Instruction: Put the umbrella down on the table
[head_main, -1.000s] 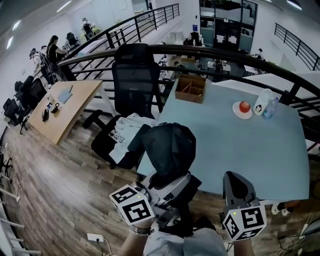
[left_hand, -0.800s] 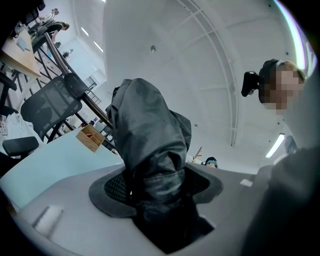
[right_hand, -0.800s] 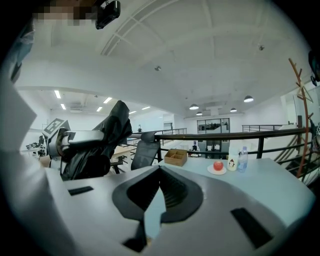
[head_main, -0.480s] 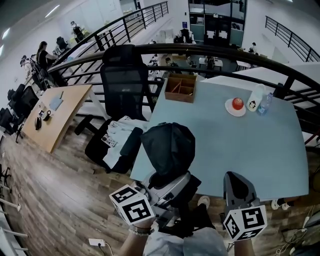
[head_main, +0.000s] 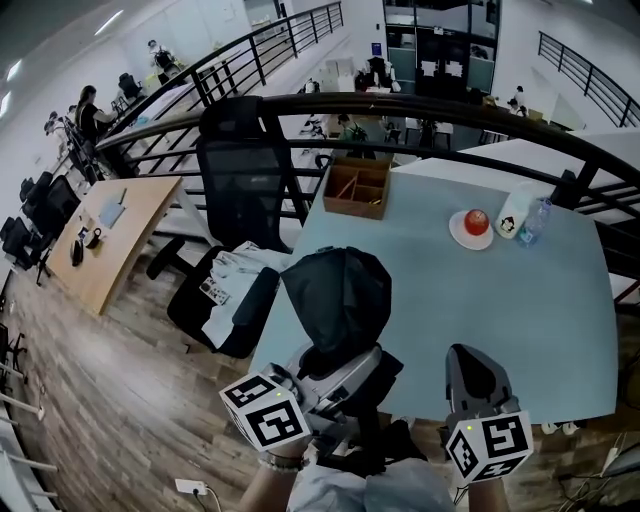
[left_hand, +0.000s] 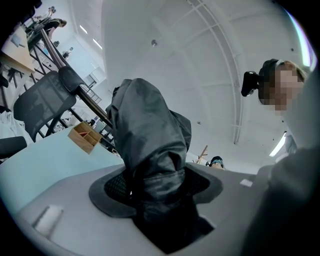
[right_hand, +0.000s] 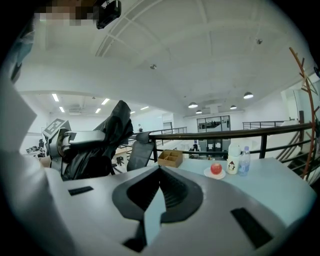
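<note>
Black folded umbrella (head_main: 340, 295) is clamped in the jaws of the left hand-held gripper (head_main: 338, 378) and stands upright above it, at the near edge of the pale blue desk (head_main: 480, 300). Beside it, the right hand-held gripper (head_main: 474, 382) has its jaws together, empty. Far beyond sit a wooden box (head_main: 358, 187) and an apple (head_main: 477, 220).

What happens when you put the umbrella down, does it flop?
The umbrella looks baggy and crumpled, so its cloth will probably flop. It stands up from the left tongs, so something stiff is likely inside. One pair holds it, so it's probably light.
</note>
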